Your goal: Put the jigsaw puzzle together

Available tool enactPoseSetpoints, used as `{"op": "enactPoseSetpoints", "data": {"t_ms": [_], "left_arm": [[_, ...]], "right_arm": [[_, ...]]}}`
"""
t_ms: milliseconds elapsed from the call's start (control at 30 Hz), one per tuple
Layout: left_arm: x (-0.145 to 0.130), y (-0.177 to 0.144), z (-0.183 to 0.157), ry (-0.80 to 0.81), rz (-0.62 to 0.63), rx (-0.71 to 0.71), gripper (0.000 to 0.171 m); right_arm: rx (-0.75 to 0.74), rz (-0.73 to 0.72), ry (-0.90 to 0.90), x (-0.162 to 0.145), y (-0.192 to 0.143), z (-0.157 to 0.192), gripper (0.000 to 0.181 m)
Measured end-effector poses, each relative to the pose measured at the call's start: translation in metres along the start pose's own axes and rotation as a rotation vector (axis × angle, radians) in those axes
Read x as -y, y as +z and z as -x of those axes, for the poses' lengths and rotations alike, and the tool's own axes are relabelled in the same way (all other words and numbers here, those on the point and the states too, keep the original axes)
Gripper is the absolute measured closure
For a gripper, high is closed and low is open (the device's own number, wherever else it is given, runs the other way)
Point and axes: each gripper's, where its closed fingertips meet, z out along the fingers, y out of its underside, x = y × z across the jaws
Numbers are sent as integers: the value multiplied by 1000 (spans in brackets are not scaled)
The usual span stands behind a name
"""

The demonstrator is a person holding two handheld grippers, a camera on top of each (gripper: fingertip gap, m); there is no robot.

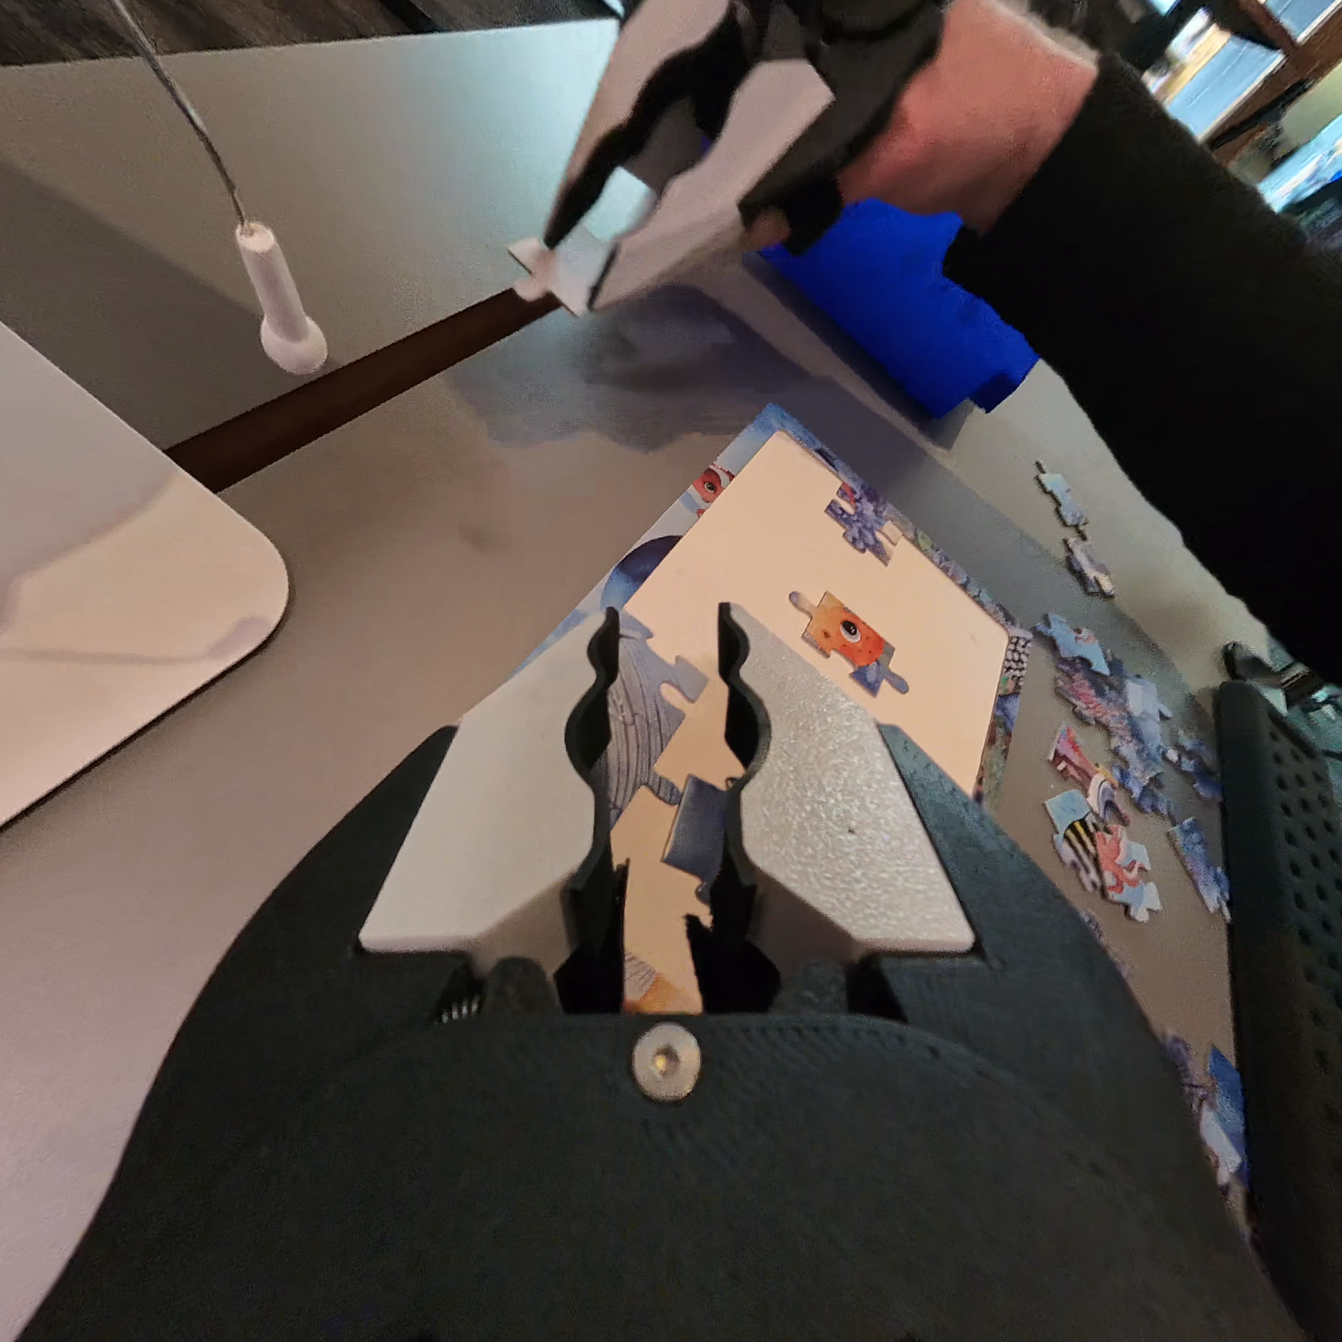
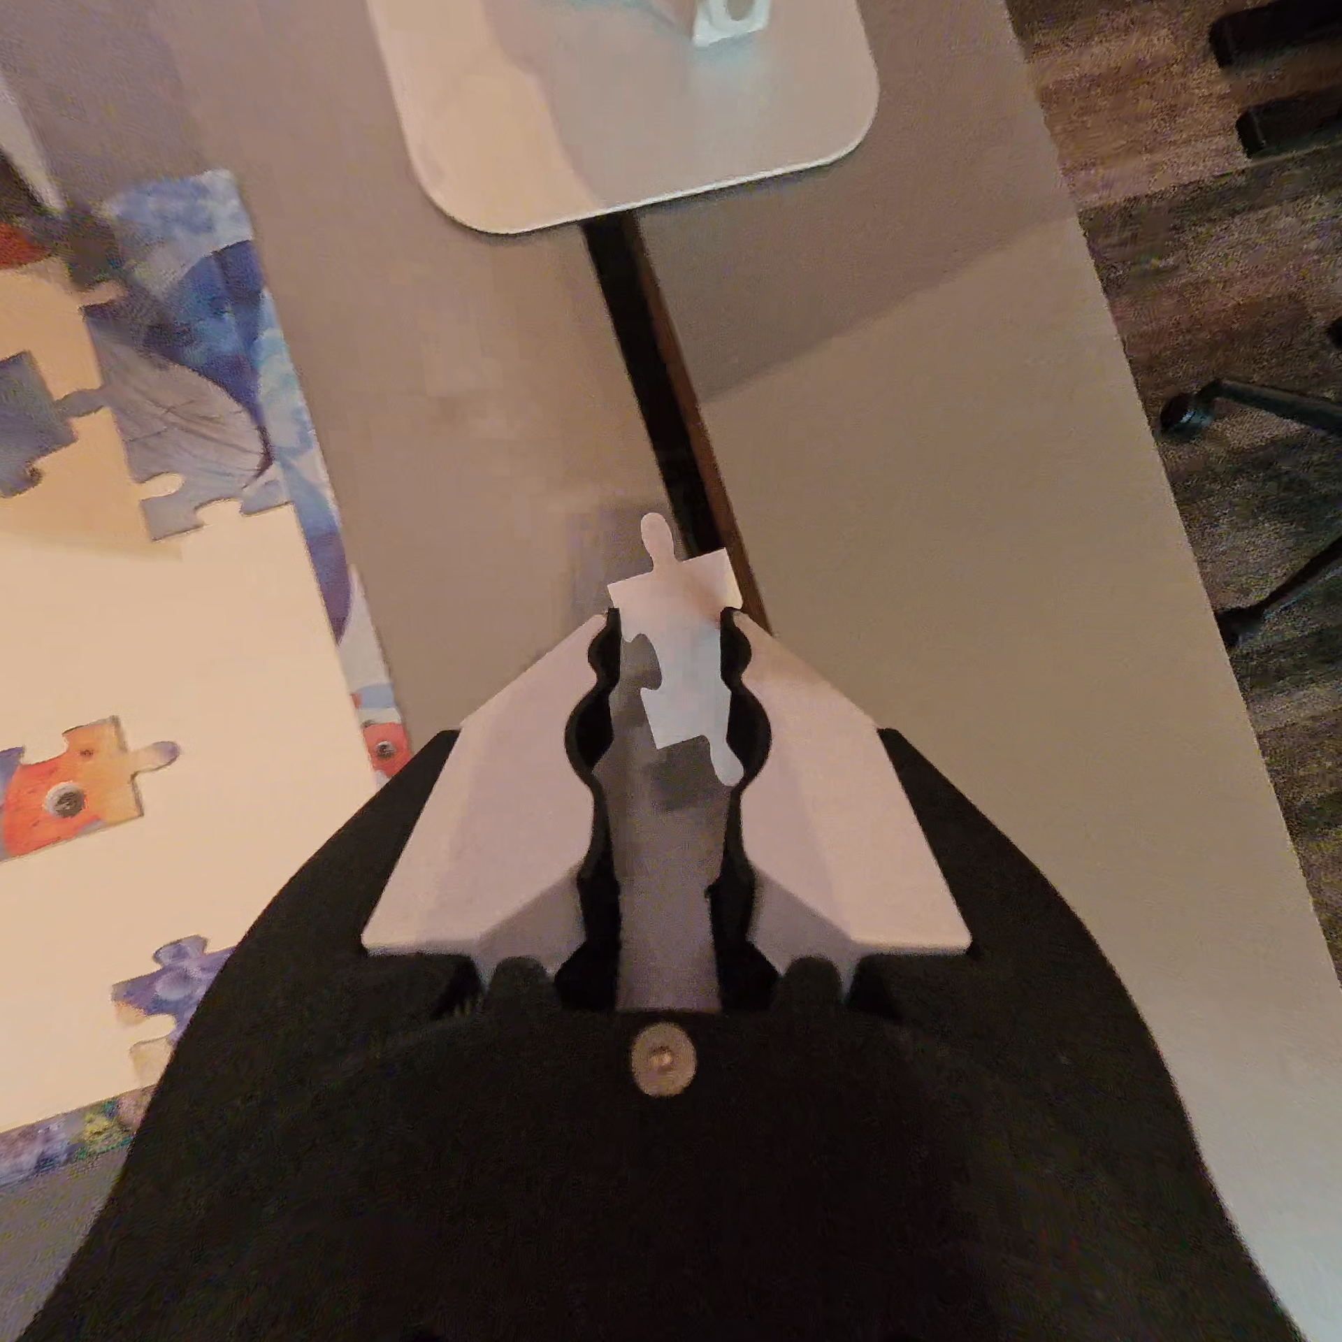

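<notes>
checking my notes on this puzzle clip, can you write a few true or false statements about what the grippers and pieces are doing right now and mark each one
1. The right gripper holds a puzzle piece with its pale blank side toward the camera. True.
2. The left gripper holds the orange fish piece. False: it grips nothing, and that piece lies apart on the puzzle board.
3. The loose pieces lie on the table beside the board. True.
4. The board is nearly filled in. False: most of its pale inside is bare.
5. The held piece is pressed into the board. False: it is up in the air, off to the board's side.
</notes>
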Motion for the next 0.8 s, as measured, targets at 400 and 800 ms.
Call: {"op": "enactPoseSetpoints", "data": {"t_ms": [400, 800], "left_arm": [[38, -6, -69, -129, -193, -305, 129], [54, -23, -123, -69, -273, -522, 163]], "right_arm": [[-152, -94, -402, 69, -81, 154, 156], [-389, -97, -575, 89, -101, 181, 155]]}}
